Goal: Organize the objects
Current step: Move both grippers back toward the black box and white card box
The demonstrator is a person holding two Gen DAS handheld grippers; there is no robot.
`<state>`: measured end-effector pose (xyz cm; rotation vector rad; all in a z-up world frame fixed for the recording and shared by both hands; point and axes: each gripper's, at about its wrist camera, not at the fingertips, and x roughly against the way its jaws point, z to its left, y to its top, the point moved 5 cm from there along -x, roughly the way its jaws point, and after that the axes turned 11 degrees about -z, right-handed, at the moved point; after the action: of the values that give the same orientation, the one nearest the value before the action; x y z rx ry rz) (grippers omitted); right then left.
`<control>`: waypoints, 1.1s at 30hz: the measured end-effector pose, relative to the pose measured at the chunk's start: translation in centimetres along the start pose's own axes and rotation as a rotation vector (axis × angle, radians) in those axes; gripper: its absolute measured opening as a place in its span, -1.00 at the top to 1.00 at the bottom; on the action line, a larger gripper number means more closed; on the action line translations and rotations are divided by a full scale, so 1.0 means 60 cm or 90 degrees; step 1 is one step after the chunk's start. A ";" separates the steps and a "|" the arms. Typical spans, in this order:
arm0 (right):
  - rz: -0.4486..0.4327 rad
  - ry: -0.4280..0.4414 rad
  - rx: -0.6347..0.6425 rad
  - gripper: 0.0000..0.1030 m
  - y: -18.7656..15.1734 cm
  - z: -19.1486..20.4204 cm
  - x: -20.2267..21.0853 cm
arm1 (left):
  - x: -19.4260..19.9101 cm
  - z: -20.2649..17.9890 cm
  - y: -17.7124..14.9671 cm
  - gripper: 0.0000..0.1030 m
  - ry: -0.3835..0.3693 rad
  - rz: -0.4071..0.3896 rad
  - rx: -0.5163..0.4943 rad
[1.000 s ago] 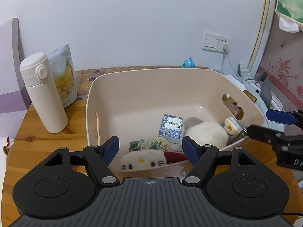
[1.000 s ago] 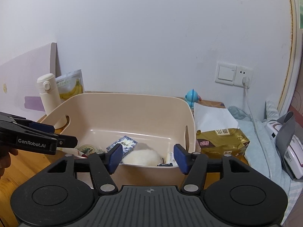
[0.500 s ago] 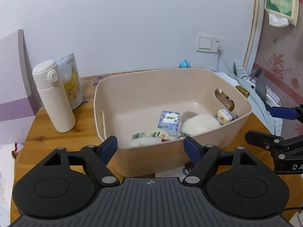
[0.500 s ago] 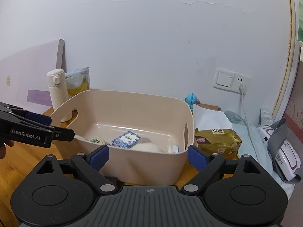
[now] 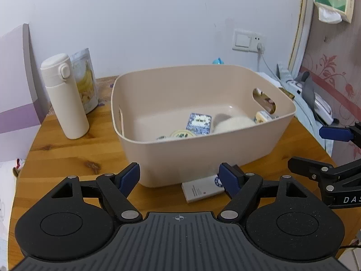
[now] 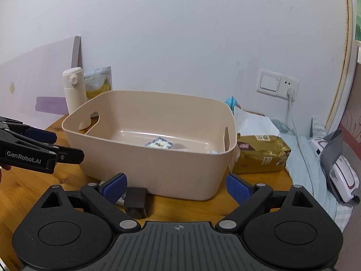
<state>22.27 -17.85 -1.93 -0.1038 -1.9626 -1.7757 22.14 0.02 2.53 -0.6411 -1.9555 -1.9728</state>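
A beige plastic bin [image 5: 203, 149] is seen standing in the middle of the wooden table [image 5: 67, 153]. Inside it, a blue-and-white patterned packet [image 5: 199, 123], a round tin [image 5: 182, 133] and a white fluffy item [image 5: 234, 123] are found lying on the bottom. A flat white box [image 5: 202, 190] is left on the table just in front of the bin's near wall, and a small black block [image 6: 135, 201] lies beside it. A white flask [image 5: 65, 97] is set upright toward the table's far left corner, with a banana-chip pouch [image 5: 86, 81] propped behind it. The left claw [image 5: 180, 178] is held released, nothing between its fingers, over the table's near edge. The right claw [image 6: 177, 186] is likewise spread wide and empty. A gold packet [image 6: 259, 155] rests against the bin's right side.
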 end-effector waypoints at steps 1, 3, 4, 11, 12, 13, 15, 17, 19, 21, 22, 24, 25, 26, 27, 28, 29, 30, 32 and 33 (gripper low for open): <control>0.004 0.002 -0.001 -0.89 -0.002 0.001 0.000 | -0.001 -0.001 -0.003 -0.53 -0.001 0.003 -0.001; 0.010 0.001 -0.001 -0.90 -0.007 0.004 -0.001 | -0.005 -0.001 -0.008 -0.53 -0.001 0.009 0.000; 0.013 0.002 0.001 -0.90 -0.010 0.005 -0.002 | -0.007 -0.002 -0.011 -0.53 -0.001 0.013 0.001; 0.046 0.008 0.002 -0.91 -0.041 0.014 -0.016 | -0.029 0.001 -0.040 -0.53 0.010 0.044 -0.001; 0.051 0.009 0.000 -0.91 -0.045 0.014 -0.019 | -0.032 0.001 -0.044 -0.53 0.011 0.049 -0.003; 0.056 0.010 -0.001 -0.91 -0.050 0.014 -0.022 | -0.035 0.001 -0.047 -0.53 0.011 0.053 -0.003; 0.066 0.011 -0.002 -0.91 -0.057 0.013 -0.028 | -0.042 0.003 -0.053 -0.53 0.010 0.062 -0.004; 0.076 0.013 -0.003 -0.91 -0.064 0.015 -0.035 | -0.050 0.003 -0.057 -0.53 0.011 0.069 -0.006; 0.087 0.016 -0.003 -0.91 -0.070 0.016 -0.042 | -0.058 0.003 -0.060 -0.53 0.011 0.075 -0.007; 0.095 0.020 -0.001 -0.91 -0.075 0.019 -0.049 | -0.065 0.002 -0.062 -0.53 0.010 0.080 -0.007; 0.099 0.018 0.000 -0.91 -0.077 0.020 -0.053 | -0.069 0.001 -0.064 -0.53 0.009 0.084 -0.007; 0.108 0.021 0.001 -0.91 -0.082 0.022 -0.060 | -0.075 0.000 -0.068 -0.53 0.007 0.090 -0.008; 0.114 0.012 0.003 -0.91 -0.085 0.021 -0.063 | -0.078 0.000 -0.069 -0.53 0.007 0.093 -0.009; 0.118 0.013 0.004 -0.91 -0.088 0.022 -0.067 | -0.081 0.000 -0.070 -0.53 0.006 0.095 -0.009; 0.122 0.014 0.004 -0.91 -0.090 0.022 -0.071 | -0.084 0.000 -0.072 -0.53 0.006 0.098 -0.008; 0.125 0.014 0.001 -0.91 -0.093 0.022 -0.075 | -0.087 0.000 -0.073 -0.53 0.007 0.100 -0.007; 0.129 0.015 0.001 -0.91 -0.096 0.022 -0.079 | -0.090 0.001 -0.074 -0.53 0.007 0.103 -0.006; 0.132 0.016 0.000 -0.91 -0.098 0.023 -0.083 | -0.093 0.001 -0.075 -0.53 0.007 0.105 -0.005; 0.139 0.020 -0.004 -0.91 -0.103 0.023 -0.092 | -0.100 0.001 -0.077 -0.53 0.007 0.110 -0.004; 0.143 0.022 -0.006 -0.91 -0.105 0.023 -0.096 | -0.104 0.001 -0.078 -0.53 0.007 0.113 -0.004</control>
<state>24.59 -15.97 -10.08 -0.2840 -1.8384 -1.6306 25.15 -0.40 -4.67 -0.7743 -1.8189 -1.8714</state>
